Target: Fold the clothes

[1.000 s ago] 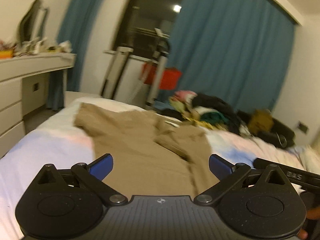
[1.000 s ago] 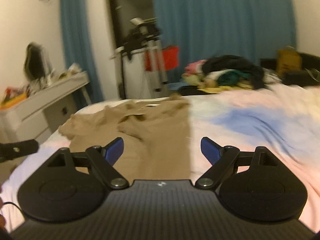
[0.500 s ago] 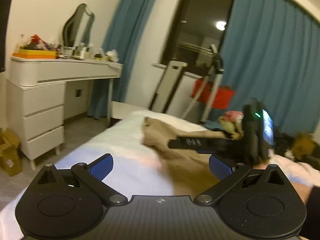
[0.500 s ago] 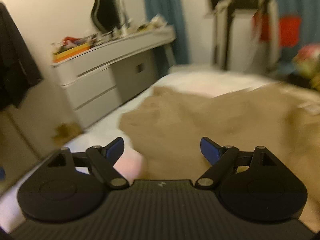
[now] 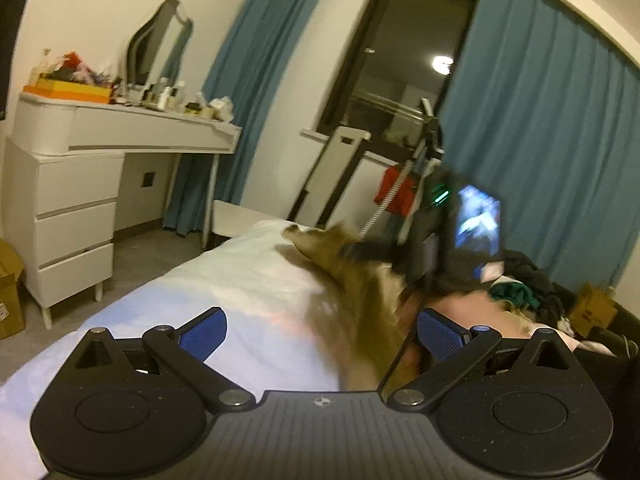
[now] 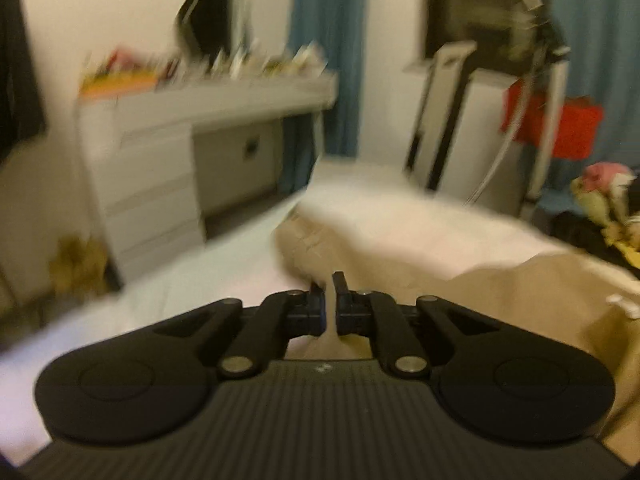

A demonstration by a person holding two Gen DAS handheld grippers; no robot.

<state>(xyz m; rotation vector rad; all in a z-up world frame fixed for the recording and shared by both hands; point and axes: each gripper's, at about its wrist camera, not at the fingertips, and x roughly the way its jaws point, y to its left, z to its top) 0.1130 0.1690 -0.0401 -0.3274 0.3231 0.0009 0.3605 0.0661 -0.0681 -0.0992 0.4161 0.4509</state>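
From the left wrist, right gripper (image 5: pixel 352 250) seemingly pinches tan garment (image 5: pixel 360 300) — left gripper (image 5: pixel 320 332) gapes empty.

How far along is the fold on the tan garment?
Early. Done: the tan garment lies on the bed, no neat fold visible. In hand: right hand-held gripper shut at its edge; left hand-held gripper open, empty. Left: the folding itself, plus the clothes pile.

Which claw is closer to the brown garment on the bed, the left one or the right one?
Right. The right claw is shut at the brown garment, seemingly pinching its edge. The left claw is open, with the bed between its fingers and the garment just right.
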